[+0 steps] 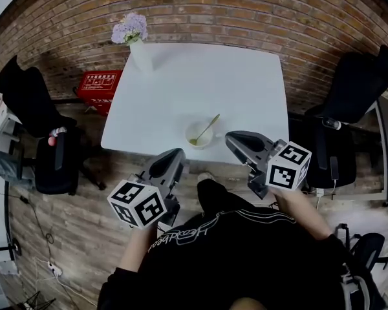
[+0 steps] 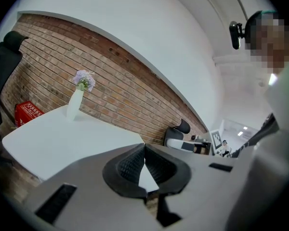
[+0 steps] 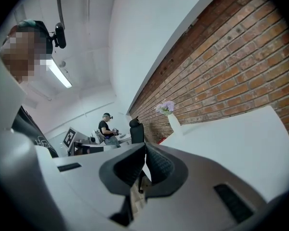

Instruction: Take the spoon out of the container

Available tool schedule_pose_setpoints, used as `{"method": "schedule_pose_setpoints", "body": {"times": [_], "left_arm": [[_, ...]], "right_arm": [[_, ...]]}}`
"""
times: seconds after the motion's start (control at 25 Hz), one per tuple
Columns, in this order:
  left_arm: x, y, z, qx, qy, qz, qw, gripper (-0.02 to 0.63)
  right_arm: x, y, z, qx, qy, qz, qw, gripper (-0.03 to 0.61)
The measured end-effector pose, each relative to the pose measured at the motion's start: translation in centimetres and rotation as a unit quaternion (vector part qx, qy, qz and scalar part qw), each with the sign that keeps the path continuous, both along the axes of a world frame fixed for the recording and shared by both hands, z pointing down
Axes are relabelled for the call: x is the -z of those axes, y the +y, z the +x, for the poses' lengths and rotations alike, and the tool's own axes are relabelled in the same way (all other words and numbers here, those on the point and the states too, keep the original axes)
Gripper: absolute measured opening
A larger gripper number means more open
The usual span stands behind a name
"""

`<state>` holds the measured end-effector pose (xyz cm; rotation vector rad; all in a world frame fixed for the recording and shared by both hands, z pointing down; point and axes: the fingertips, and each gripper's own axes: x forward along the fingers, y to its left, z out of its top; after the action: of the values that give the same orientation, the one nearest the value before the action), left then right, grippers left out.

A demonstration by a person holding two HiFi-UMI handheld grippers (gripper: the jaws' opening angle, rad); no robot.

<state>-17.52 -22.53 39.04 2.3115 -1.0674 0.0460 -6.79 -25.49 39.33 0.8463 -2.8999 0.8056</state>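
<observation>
The left gripper (image 2: 144, 150) has its jaws shut, ribbed pads meeting at the tips with nothing between them, and the right gripper (image 3: 145, 150) is closed and empty in the same way. In the head view the left gripper (image 1: 172, 159) sits at the near edge of the white table (image 1: 200, 76), left of the cup (image 1: 207, 143). The right gripper (image 1: 234, 138) shows at that same edge, just right of the cup. Both point towards the table, tipped slightly downward, marker cubes facing back, with forearms reaching out from a black top. The cup stands close to the near edge, about midway along it, and the spoon (image 1: 209, 127) leans in it with its handle slanting up and to the right. The rest of the tabletop is open out to the vase (image 1: 141, 55) of purple flowers (image 1: 130, 28) at the far left corner. Only the head view shows the cup and spoon. The left gripper view shows bare table (image 2: 62, 138), the vase (image 2: 74, 105) and the brick wall (image 2: 125, 90). The right gripper view adds a person (image 3: 106, 128) standing far off beyond a black office chair (image 3: 136, 131).
</observation>
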Motion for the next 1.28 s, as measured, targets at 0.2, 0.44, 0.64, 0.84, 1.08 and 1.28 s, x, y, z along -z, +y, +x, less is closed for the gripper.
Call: {"method": "schedule_pose_setpoints", "body": {"times": [0.2, 0.44, 0.64, 0.84, 1.08, 1.28], "left_arm": [[-0.8, -2.0, -0.3, 0.0, 0.0, -0.011, 0.9999, 0.005], [-2.1, -4.2, -0.7, 0.006, 0.002, -0.029, 0.9995, 0.005], [-3.0, -5.8, -1.0, 0.009, 0.0, -0.042, 0.9991, 0.005], [-3.8, -7.0, -1.6, 0.014, 0.001, -0.05, 0.9986, 0.005], [-4.0, -7.7, -2.0, 0.017, 0.003, -0.052, 0.9985, 0.005], [-4.0, -8.0, -2.1, 0.016, -0.001, -0.051, 0.9985, 0.005]], "right_arm": [[-0.3, -2.0, -0.2, 0.002, -0.018, -0.006, 1.0, -0.002], [-2.1, -4.2, 0.1, -0.001, -0.016, -0.025, 1.0, -0.002], [-3.1, -5.9, 0.0, 0.003, -0.019, -0.025, 0.999, 0.0], [-4.7, -7.2, -0.3, 0.014, -0.015, -0.036, 0.999, 0.055], [-6.3, -8.8, -0.2, 0.002, 0.034, -0.023, 0.999, 0.132], [-8.2, -10.0, 0.1, -0.008, 0.048, -0.039, 0.998, 0.153]]}}
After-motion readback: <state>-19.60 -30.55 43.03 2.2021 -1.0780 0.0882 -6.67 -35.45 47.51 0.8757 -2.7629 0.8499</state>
